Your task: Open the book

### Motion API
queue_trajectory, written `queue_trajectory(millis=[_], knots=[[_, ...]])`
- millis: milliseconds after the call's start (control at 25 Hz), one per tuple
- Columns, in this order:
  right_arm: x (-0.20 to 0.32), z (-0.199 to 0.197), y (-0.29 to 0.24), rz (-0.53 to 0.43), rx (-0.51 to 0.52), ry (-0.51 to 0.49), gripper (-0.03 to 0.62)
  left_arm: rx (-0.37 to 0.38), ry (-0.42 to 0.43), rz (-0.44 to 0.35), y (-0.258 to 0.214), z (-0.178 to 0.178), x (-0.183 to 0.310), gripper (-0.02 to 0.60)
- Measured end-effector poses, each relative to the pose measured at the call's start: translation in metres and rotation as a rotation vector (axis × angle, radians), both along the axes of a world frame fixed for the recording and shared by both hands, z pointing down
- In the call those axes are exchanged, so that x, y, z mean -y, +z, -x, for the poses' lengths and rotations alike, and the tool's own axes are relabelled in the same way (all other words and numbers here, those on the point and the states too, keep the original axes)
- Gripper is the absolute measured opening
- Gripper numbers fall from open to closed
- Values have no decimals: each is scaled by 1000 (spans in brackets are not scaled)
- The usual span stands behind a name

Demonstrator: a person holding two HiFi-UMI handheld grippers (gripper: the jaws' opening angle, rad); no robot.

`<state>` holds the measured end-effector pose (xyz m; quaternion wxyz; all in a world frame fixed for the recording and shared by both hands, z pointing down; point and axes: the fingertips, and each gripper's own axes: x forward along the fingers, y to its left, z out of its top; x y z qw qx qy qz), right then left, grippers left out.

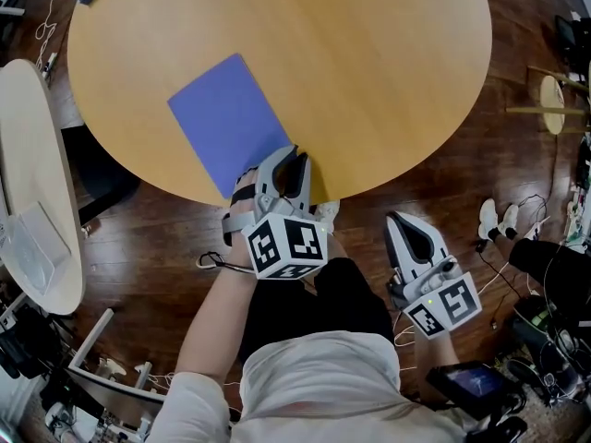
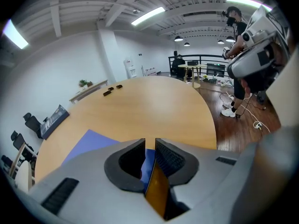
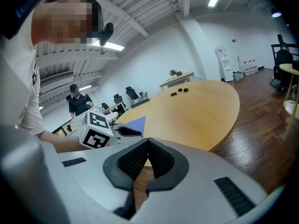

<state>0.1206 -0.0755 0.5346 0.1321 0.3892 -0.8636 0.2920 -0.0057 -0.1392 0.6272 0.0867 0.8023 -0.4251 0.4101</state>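
Since the book (image 1: pixel 231 118) lies flat and shut on the worktop (image 1: pixel 369 81), blue cover up, close to the near edge, I'd judge the task barely begun: no cover lifted, all of the opening left to do.

Left hand-held gripper (image 1: pixel 294 160) sits at the book's near-right corner, right at the worktop edge. In the left gripper view its jaws stand a narrow slit apart, w/ blue cover and worktop edge showing through the gap. Nothing looks clamped; can't tell if the tips touch the cover. Approx. lined up for catching the corner.

Right hand-held gripper (image 1: pixel 399 220) is off the worktop, over the floor by the person's side, well apart from the book. Its jaw tips meet, nothing btw them.
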Motion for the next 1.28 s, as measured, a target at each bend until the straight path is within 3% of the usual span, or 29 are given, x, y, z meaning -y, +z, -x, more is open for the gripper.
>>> queue_trajectory(millis=[120,200,400,640,760,960,1080,1160,1280], knots=[[2,-1,-2,0,4,3,3,-16,-19,15,1,1,3,67],[3,-1,-2,0,6,5,3,-20,-27,18,2,1,3,22],[4,-1,-3,2,8,4,3,-67,-53,23,-4,2,7,12],[0,5,-10,-4,18,-18,3,-105,4,-79,-34,-8,2,11],[2,14,-14,-5,24,-42,3,-174,8,-118,-58,-7,0,11],[0,42,-21,-11,45,-112,3,-356,-142,-216,-119,41,-8,11],[-8,71,-25,-11,63,-171,3,-451,-311,-253,-139,90,-24,11],[-11,92,-27,-11,77,-213,3,-472,-417,-252,-142,120,-37,11],[-14,113,-33,-12,99,-259,3,-483,-504,-260,-146,151,-48,11]])
